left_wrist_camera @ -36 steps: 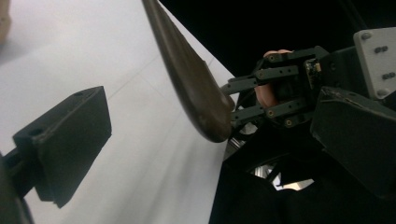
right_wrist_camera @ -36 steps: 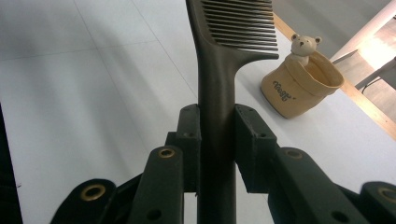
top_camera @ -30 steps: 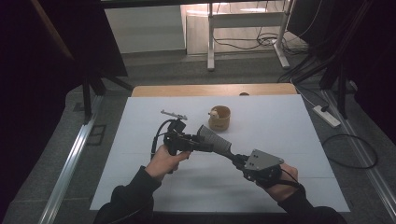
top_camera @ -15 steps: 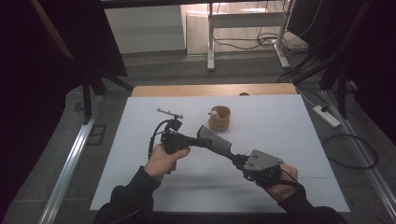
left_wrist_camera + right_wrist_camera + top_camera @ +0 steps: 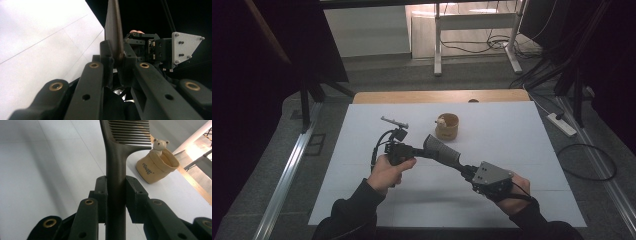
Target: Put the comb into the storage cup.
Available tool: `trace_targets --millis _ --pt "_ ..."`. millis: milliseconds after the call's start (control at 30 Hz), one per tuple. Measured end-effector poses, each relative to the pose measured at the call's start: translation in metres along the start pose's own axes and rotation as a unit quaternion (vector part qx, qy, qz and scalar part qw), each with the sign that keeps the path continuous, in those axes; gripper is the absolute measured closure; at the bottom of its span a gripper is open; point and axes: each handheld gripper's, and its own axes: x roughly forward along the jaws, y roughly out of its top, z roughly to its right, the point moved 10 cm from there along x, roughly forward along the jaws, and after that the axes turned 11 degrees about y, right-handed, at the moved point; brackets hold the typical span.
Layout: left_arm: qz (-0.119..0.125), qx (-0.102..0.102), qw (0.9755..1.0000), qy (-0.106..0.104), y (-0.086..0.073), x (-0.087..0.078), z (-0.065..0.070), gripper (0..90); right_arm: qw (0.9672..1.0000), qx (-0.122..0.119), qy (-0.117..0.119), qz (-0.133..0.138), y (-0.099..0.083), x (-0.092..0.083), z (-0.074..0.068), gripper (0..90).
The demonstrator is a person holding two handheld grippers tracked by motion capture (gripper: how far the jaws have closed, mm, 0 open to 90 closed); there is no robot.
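Observation:
A dark comb (image 5: 441,149) is held level above the white tabletop (image 5: 522,150) between my two grippers. My right gripper (image 5: 467,171) is shut on its handle; in the right gripper view the pads (image 5: 101,192) squeeze the handle of the comb (image 5: 115,157) below the teeth. My left gripper (image 5: 419,149) has just been closing its jaws. They now clamp the toothed end, which is the thin edge of the comb (image 5: 113,25) between the left gripper (image 5: 117,56) tips, with the right gripper (image 5: 155,48) beyond.
A tan cup (image 5: 447,126) with a small bear figure on its rim stands just behind the comb, also seen as the cup (image 5: 156,167) in the right gripper view. A wooden strip (image 5: 442,96) borders the table's far edge. A power strip (image 5: 562,125) and cables lie on the floor at right.
The left gripper's jaws have closed onto the comb's toothed end. Both hands have stayed in about the same place.

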Motion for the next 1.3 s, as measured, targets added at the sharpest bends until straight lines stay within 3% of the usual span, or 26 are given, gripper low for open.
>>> trace_targets --millis 200,300,633,900,1300 --pt "-0.002 -0.002 1.0000 -0.003 -0.0006 0.0003 -0.0016 83.1 1.0000 -0.004 0.002 0.000 -0.0013 0.0019 0.0001 71.6" --pt "0.002 0.005 1.0000 0.006 -0.0001 0.0001 -0.0014 83.2 1.0000 -0.004 0.003 -0.001 -0.0013 0.0027 -0.0009 70.4" --pt "0.001 0.027 0.9996 0.013 0.0000 0.0001 0.0004 83.2 0.9999 0.005 0.008 0.004 0.0002 0.0042 -0.0020 48.9" --pt "0.005 0.040 0.9990 0.019 0.0010 -0.0020 0.0007 83.2 0.9994 0.031 0.012 0.000 -0.0021 0.0047 0.0006 35.5" --pt "0.007 0.062 0.9976 0.032 0.0021 -0.0049 0.0010 83.2 0.9958 0.080 0.044 0.006 -0.0021 0.0037 0.0009 17.7"
